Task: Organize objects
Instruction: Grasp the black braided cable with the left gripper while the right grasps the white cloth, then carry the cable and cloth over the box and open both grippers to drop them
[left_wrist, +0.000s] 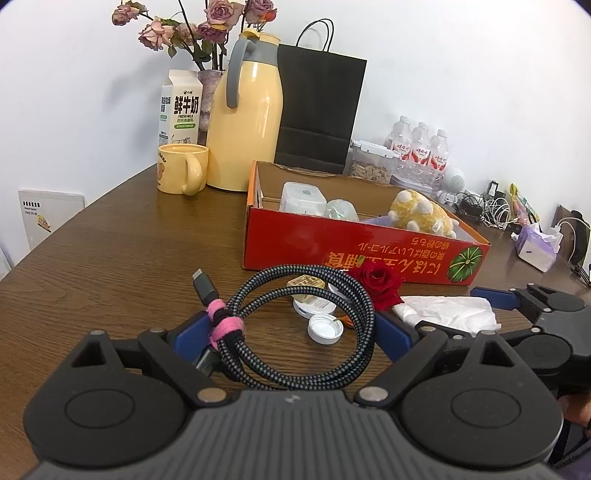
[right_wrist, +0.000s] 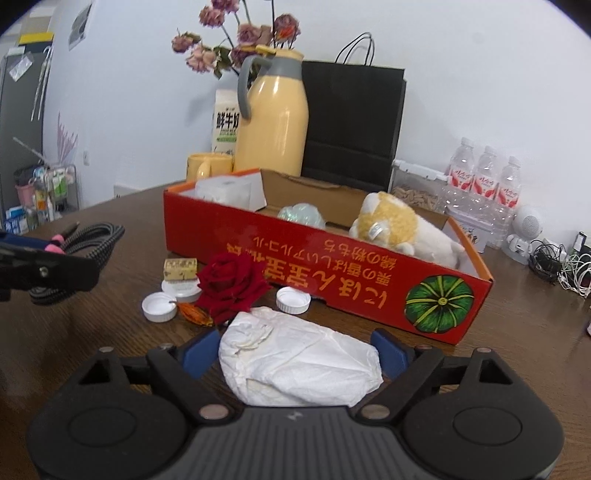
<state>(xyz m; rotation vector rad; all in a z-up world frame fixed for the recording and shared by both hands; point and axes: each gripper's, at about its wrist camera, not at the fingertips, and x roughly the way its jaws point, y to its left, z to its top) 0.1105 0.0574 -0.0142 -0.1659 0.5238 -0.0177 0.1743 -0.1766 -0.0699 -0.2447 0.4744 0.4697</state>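
between the left gripper (left_wrist: 291, 332) jaws, a coiled cable (left_wrist: 295, 325) sits gripped above the worktop (left_wrist: 110, 258). by the right gripper (right_wrist: 295, 350), wide jaws flank a white tissue (right_wrist: 299, 365), barely touching. squeeze softly, then lift to the red box (right_wrist: 314, 251).

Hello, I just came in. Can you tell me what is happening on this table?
A person is tidying the table with two hand-held grippers. The left gripper has the coiled cable between its fingers, seemingly gripped. The right gripper stands around a crumpled white tissue, with no clear contact visible. The red box behind them already holds a plush toy and a white container. A red rose and bottle caps lie loose on the table.
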